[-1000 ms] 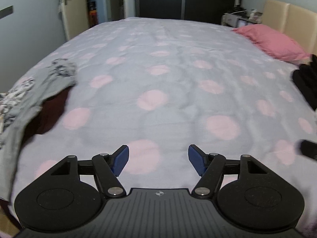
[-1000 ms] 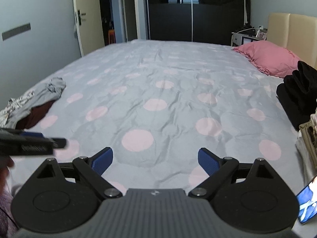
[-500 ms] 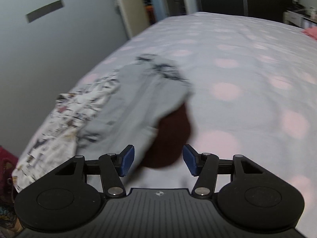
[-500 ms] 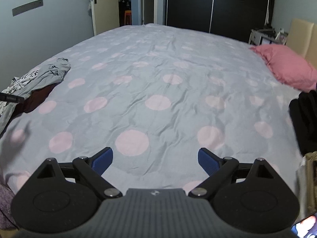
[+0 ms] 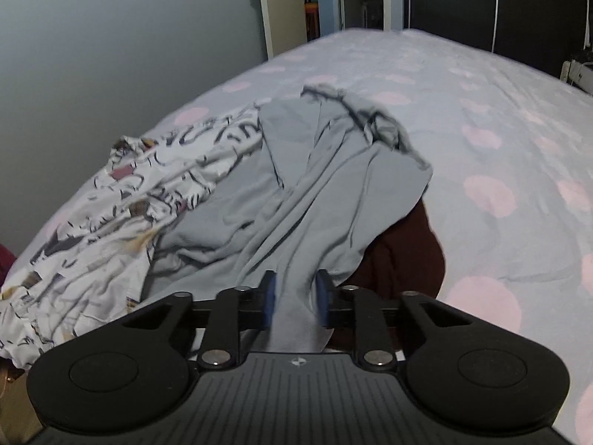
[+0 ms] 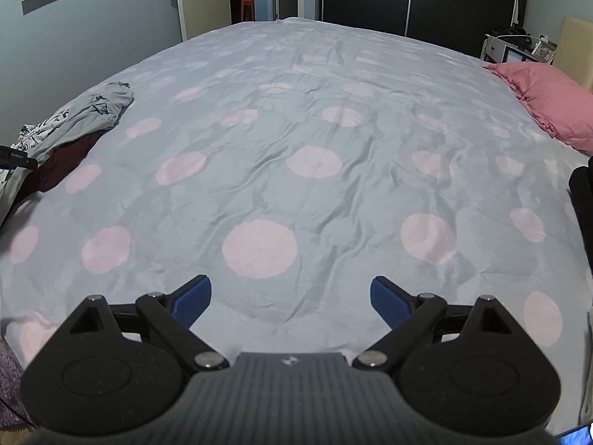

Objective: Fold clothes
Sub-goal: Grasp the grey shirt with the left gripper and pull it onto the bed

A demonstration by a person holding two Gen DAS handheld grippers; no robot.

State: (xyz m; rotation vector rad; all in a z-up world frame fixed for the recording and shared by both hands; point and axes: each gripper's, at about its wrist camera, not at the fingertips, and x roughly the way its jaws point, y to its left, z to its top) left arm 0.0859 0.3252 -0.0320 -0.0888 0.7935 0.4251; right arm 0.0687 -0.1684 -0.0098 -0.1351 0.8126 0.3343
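Note:
A grey garment [image 5: 315, 193] lies crumpled at the bed's left edge, over a dark maroon garment [image 5: 404, 256] and beside a white printed one [image 5: 122, 204]. My left gripper [image 5: 294, 291] is shut on the near edge of the grey garment, cloth pinched between its blue pads. In the right wrist view the same pile [image 6: 85, 115] lies at the far left. My right gripper [image 6: 291, 298] is open and empty, low over the near part of the bed.
The bed [image 6: 315, 185] has a grey cover with pink dots. A pink pillow [image 6: 552, 104] lies at the right by the headboard. Dark clothes [image 6: 582, 193] sit at the right edge. A grey wall [image 5: 111, 37] and a door stand left.
My left gripper swung left to the clothes pile and closed on the grey garment's near edge. My right gripper stayed open and turned slightly left.

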